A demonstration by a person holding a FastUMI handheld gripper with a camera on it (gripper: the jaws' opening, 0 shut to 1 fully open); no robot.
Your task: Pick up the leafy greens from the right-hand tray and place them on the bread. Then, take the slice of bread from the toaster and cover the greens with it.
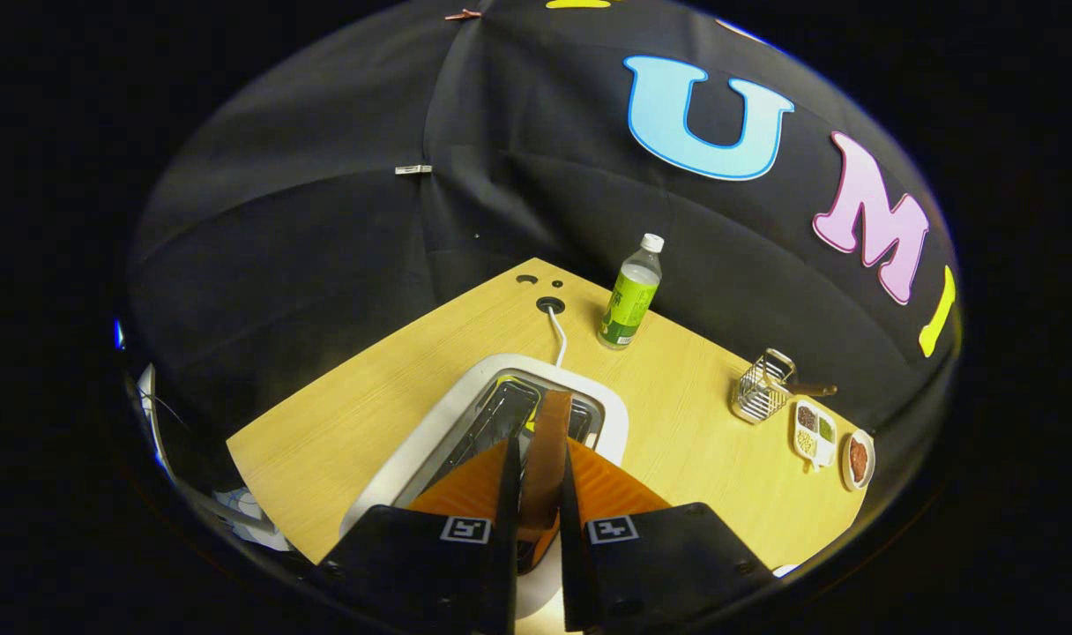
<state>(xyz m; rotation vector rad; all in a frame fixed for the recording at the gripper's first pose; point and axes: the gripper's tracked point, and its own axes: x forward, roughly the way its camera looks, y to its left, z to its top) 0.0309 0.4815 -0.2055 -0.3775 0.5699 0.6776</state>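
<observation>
Setting: booth with black cloth wall (324, 220); light wood-grain table (342, 423) with cable holes near its far corner.

Gripper view, items:
- Toaster (430, 432): white body, dark slots, standing just ahead of and under the fingers; a white cord (558, 335) runs from its far end to a cable hole.
- Slice of bread (545, 459): brown, upright on edge, rising out of the toaster slot and lying between the two fingers.
- Gripper (536, 481): pointed steeply down over the toaster, fingers drawn close together with both inner faces against the slice, clamped on it.
- Bottle (629, 295): clear plastic, green label, white cap, upright beyond the toaster.
- Wire basket (761, 392): metal, to the right of the toaster, a wooden handle sticking out of it.
- Divided dish (814, 432): white, small compartments with grains or seeds, just beside the basket.
- Small plate (858, 459): holds something reddish-brown, next to the divided dish near the table's edge.
</observation>
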